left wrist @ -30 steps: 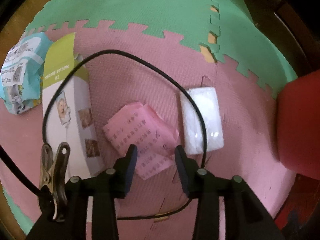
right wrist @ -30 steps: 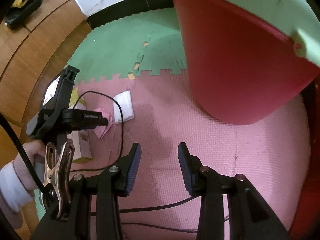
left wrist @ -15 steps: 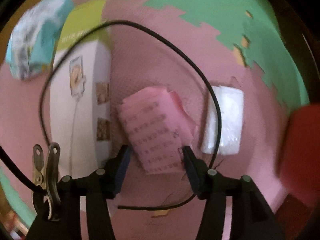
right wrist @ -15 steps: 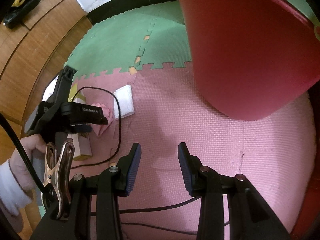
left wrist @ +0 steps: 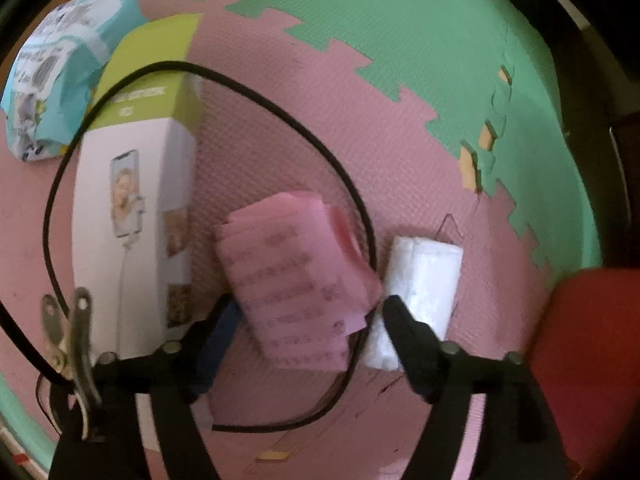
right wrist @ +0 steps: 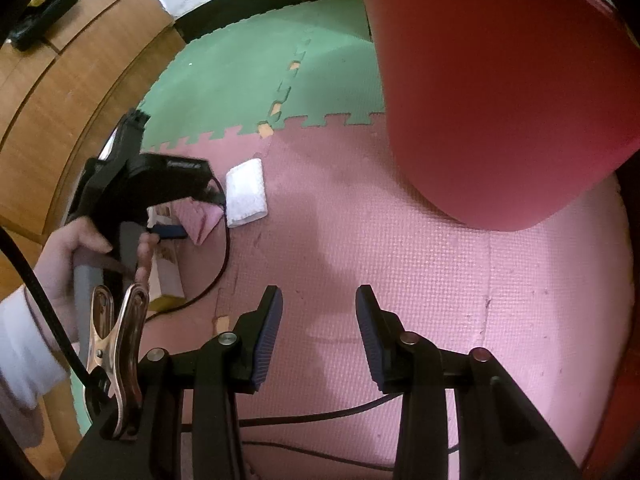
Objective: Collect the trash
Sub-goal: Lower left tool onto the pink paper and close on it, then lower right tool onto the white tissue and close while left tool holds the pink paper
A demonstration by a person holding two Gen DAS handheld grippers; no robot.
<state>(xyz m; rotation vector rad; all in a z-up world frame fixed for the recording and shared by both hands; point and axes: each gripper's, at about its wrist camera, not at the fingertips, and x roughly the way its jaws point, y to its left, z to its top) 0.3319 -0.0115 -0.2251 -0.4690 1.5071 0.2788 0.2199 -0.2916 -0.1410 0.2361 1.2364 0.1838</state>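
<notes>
Left wrist view: left claw (left wrist: 308, 316) opening wide, pink paper (left wrist: 296, 280) lying unheld between its jaws.

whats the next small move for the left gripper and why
Probably lower the left gripper a little further and close: its jaws are opening, straddling the pink paper on the mat, pads not pressing yet. Watch the black cable crossing its edge.

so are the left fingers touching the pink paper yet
Cannot tell. In the left wrist view the opening left gripper straddles the pink paper, whose edges overlap both fingers; neither contact nor gap shows plainly.
</notes>
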